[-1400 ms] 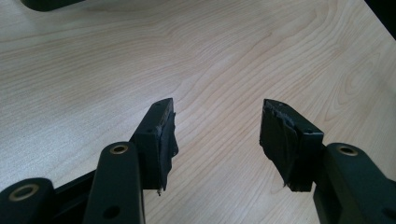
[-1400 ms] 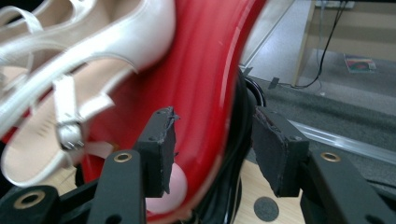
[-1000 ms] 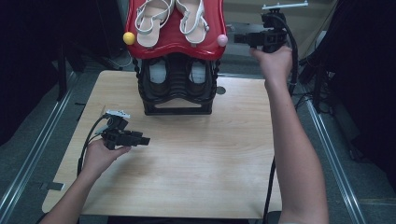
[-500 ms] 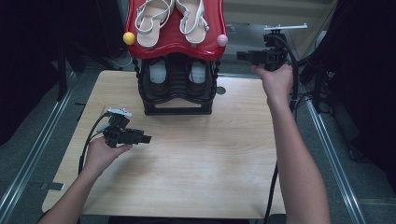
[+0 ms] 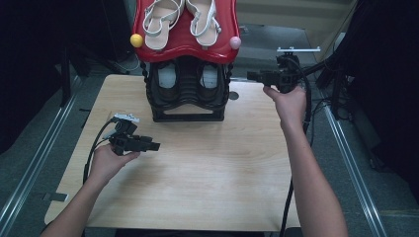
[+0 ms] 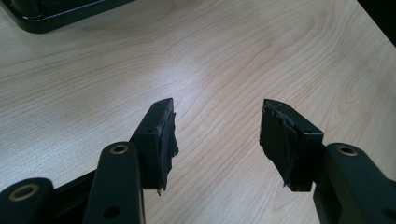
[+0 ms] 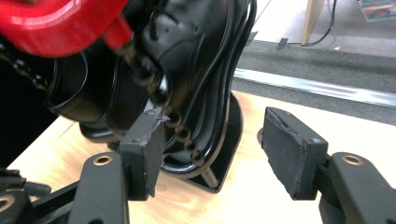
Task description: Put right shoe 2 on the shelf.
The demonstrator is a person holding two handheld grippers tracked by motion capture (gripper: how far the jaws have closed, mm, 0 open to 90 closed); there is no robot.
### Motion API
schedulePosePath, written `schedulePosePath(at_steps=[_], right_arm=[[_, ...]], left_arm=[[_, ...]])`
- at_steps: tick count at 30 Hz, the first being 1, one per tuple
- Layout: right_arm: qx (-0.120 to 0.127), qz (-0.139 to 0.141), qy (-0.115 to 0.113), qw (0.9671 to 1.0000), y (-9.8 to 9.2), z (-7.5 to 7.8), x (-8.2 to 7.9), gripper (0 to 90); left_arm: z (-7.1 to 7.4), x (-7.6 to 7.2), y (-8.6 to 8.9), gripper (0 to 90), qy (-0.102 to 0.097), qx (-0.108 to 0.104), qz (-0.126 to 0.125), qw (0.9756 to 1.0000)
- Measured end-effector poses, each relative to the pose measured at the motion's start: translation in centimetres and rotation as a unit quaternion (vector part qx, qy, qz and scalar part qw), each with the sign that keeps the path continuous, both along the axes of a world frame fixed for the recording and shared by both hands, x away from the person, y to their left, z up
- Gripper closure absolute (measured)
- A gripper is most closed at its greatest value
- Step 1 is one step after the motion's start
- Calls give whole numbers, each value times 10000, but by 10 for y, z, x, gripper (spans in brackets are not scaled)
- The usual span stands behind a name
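Two white sandals [image 5: 180, 19] lie on the red top shelf [image 5: 225, 37] of a black shoe rack [image 5: 187, 94] at the upper centre of the high view; black shoes [image 7: 187, 51] stand on the lower level. I hold my right gripper [image 5: 253, 76] at the upper right, just beside the rack, jaws apart and empty. My left gripper [image 5: 154, 146] hovers at the lower left over the wooden table [image 5: 207, 173], well apart from the rack, its jaws also released.
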State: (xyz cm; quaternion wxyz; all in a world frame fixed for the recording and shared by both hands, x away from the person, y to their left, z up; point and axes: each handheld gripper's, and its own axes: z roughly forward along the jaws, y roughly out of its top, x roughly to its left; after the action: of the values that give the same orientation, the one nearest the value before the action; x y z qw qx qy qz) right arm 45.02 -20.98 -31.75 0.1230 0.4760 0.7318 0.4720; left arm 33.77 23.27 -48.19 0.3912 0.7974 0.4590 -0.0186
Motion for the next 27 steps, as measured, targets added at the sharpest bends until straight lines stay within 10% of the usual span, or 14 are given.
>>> schedulePosePath(at_steps=[27], right_arm=[[113,386,405,9984,12,-91,-56,378]], left_arm=[[0,0,2,457,-1,21,16,10000]])
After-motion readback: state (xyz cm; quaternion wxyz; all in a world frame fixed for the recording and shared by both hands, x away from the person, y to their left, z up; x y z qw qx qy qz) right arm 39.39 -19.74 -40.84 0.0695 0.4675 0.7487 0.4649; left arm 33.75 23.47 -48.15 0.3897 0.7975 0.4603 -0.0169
